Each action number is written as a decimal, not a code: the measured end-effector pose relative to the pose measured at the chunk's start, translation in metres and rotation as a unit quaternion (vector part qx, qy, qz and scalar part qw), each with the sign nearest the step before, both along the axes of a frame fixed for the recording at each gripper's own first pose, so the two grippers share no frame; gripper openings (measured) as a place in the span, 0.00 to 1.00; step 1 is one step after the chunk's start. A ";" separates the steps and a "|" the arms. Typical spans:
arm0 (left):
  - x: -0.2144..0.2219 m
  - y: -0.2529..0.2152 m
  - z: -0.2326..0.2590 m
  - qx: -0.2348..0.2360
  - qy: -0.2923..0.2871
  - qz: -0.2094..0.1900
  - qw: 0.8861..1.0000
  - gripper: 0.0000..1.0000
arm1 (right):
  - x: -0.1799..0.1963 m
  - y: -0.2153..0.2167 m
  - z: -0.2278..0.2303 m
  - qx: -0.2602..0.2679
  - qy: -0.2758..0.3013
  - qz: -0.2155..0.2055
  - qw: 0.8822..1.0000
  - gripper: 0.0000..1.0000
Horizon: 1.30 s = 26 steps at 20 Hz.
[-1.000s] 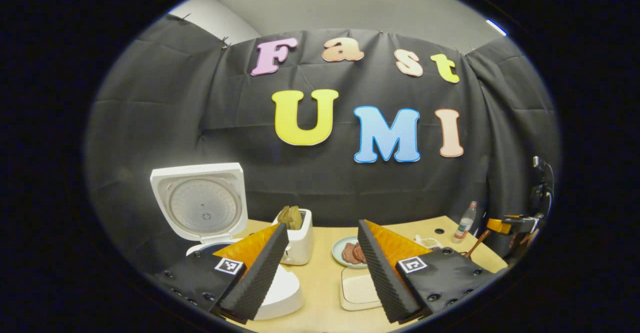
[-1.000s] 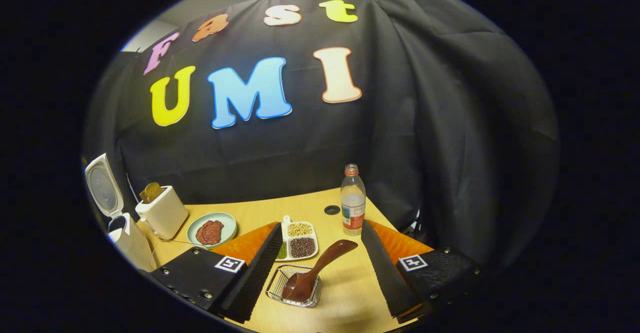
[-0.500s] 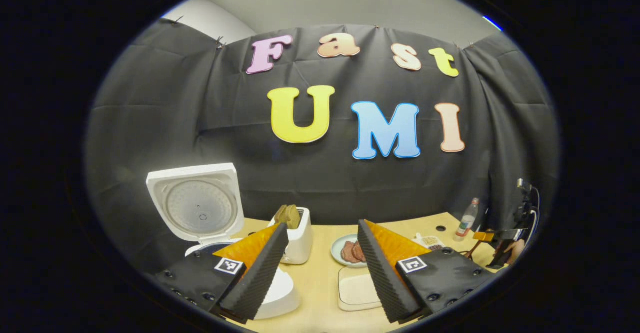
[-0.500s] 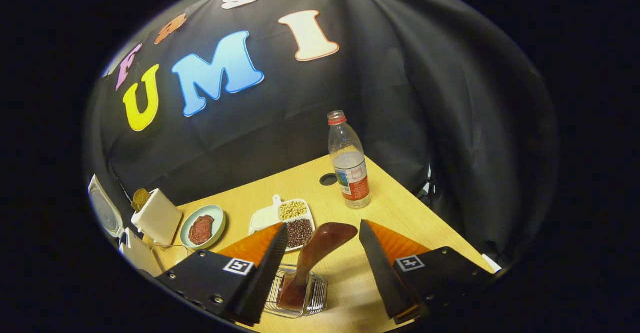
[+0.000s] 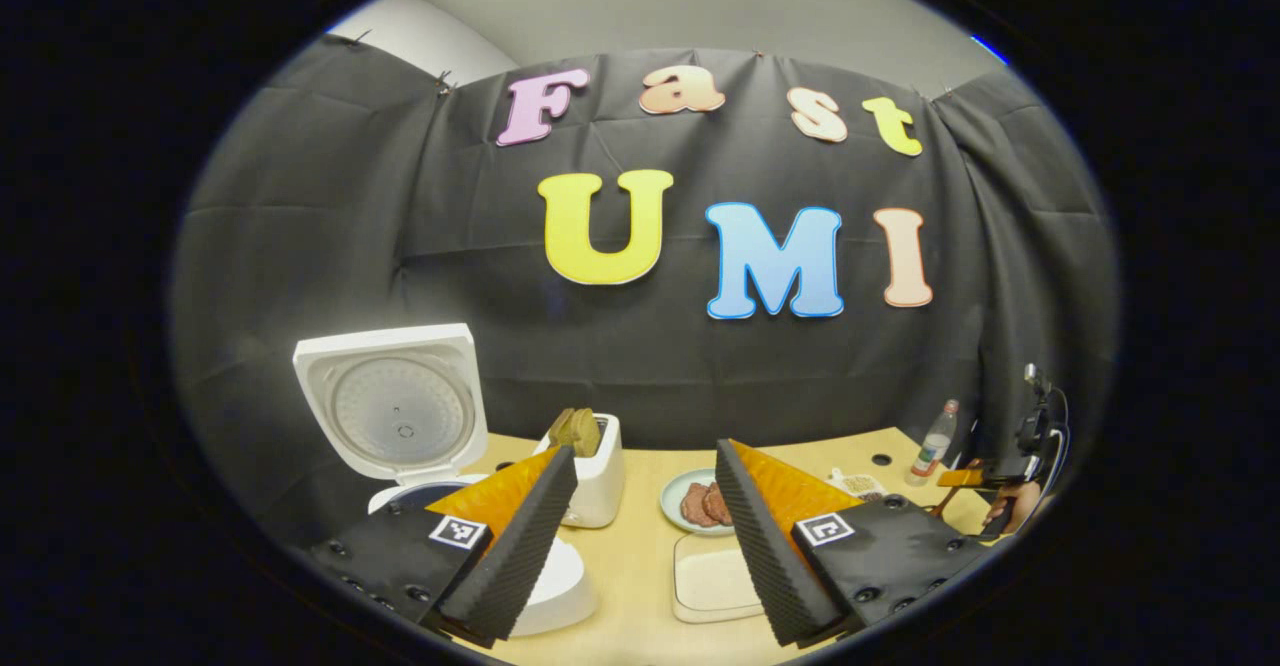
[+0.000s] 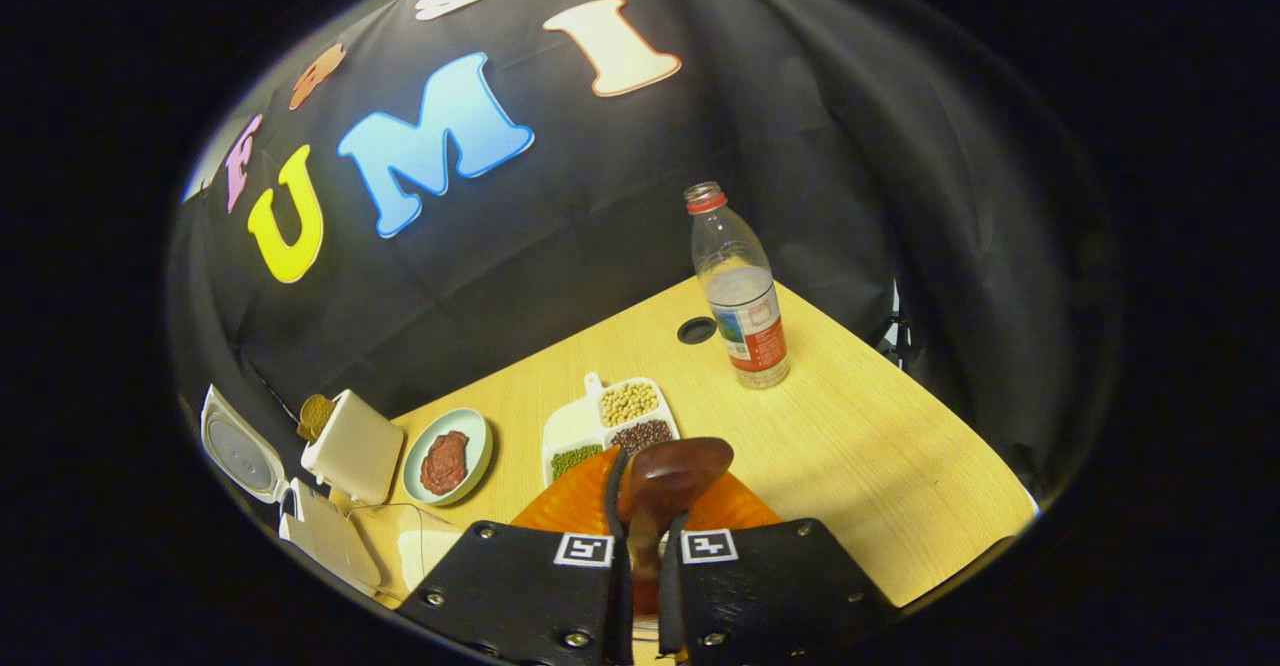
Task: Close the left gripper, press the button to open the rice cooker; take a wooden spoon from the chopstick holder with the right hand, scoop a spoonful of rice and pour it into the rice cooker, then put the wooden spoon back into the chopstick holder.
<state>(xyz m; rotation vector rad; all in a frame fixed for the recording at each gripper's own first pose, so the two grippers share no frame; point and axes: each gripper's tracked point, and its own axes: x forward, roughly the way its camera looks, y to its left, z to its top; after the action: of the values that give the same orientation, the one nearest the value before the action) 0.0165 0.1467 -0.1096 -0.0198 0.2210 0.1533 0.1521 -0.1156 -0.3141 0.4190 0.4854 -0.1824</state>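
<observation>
- Right claw [image 6: 642, 536] is clamped on the wooden spoon [image 6: 665, 476] at its handle, low over the desk [image 6: 850, 446].
- Left claw [image 5: 640, 526] hangs open near the open rice cooker [image 5: 395, 416].
- Spoon looks stiff, light, perhaps slick; hold mid-handle.

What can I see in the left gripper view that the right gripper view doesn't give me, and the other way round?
Left gripper view: the left gripper, fingers spread with nothing between them, and the rice cooker's open lid seen face-on. Right gripper view: the right gripper, fingers clamped on the wooden spoon, close up. Shared: the toaster, the plate of meat, the water bottle and the wooden table.
</observation>
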 end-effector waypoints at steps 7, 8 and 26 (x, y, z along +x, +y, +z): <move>-0.006 0.000 0.014 -0.007 -0.025 -0.014 1.000 0.97 | -0.016 0.015 0.065 -0.019 -0.042 0.000 0.999 0.11; -0.008 0.002 0.014 -0.009 -0.025 -0.015 1.000 0.97 | -0.020 0.016 0.075 -0.019 -0.049 -0.004 0.999 0.10; -0.045 0.067 0.039 -0.022 -0.058 0.009 0.998 0.96 | -0.004 0.190 0.159 -0.014 -0.120 0.121 0.985 0.10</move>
<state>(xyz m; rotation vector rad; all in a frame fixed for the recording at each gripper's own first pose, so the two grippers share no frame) -0.0285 0.2139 -0.0705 -0.0734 0.1073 0.1643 0.1480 0.0739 -0.1556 0.3467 0.2927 0.0953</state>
